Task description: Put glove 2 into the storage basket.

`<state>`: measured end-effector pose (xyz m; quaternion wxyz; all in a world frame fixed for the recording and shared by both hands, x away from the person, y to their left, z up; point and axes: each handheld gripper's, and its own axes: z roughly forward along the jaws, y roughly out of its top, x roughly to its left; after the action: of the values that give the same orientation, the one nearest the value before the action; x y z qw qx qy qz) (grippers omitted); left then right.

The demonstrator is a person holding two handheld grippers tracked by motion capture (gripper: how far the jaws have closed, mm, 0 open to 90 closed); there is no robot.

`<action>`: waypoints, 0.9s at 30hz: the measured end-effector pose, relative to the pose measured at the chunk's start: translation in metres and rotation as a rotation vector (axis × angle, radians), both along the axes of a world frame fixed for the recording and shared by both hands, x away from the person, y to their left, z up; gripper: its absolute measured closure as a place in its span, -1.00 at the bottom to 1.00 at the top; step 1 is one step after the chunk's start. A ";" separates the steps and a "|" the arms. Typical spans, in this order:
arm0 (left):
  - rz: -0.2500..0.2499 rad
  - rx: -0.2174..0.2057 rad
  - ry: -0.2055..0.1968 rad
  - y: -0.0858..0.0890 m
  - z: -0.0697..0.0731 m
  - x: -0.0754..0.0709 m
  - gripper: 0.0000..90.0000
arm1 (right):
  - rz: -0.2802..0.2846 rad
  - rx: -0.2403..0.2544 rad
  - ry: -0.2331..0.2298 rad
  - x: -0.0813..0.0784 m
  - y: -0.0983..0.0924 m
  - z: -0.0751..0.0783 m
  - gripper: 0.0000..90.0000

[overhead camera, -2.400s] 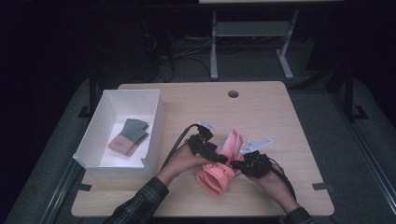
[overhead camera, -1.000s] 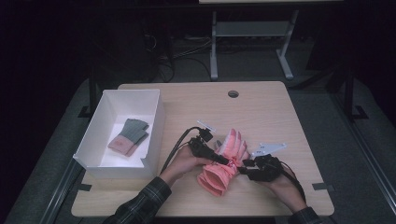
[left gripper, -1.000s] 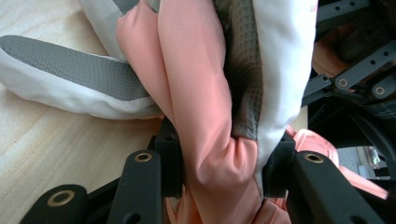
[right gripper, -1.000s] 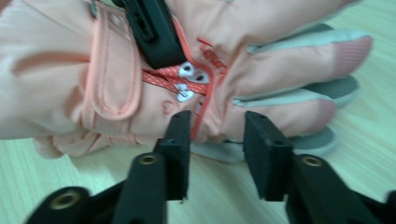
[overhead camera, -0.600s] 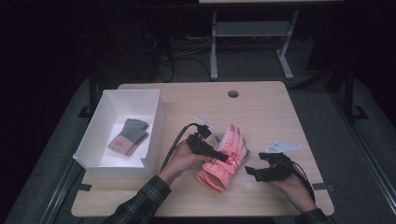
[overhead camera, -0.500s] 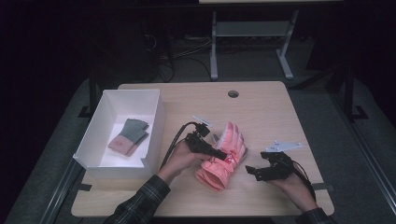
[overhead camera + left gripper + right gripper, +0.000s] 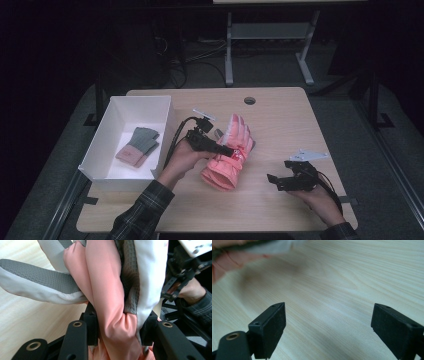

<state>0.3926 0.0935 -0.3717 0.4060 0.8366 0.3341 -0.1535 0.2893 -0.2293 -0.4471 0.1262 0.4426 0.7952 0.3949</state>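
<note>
Right gripper (image 7: 274, 179) sits nearest, low over the surface (image 7: 280, 125), jaws just opened wide with nothing between them (bare wood ahead in the right gripper view). Pink glove (image 7: 229, 155) lies to its left, well apart, long axis running from cuff near the person up to fingertips farther back. Left gripper (image 7: 227, 150) is clamped on the glove's bunched midsection (image 7: 112, 315), so the left hand is the one on it. White bin (image 7: 107, 145) sits farther left, a smaller glove (image 7: 138, 146) inside. Likely next: carry the pink glove left toward the bin.

Dim surroundings, lit tabletop, blurred close-ups
</note>
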 end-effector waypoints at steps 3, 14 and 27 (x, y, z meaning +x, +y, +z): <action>0.004 0.016 -0.019 0.003 0.014 0.000 0.33 | -0.006 -0.012 -0.004 0.000 0.000 -0.001 -0.73; 0.043 0.037 -0.078 0.032 0.059 0.000 0.32 | -0.010 -0.042 0.001 0.001 0.002 -0.006 -0.73; 0.160 -0.016 -0.123 0.100 0.102 0.006 0.32 | -0.002 -0.044 0.008 0.001 0.002 -0.008 -0.73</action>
<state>0.3988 0.1934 -0.2698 0.4435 0.8117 0.3731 -0.0717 0.2905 -0.2270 -0.4550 0.1331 0.4419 0.8038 0.3754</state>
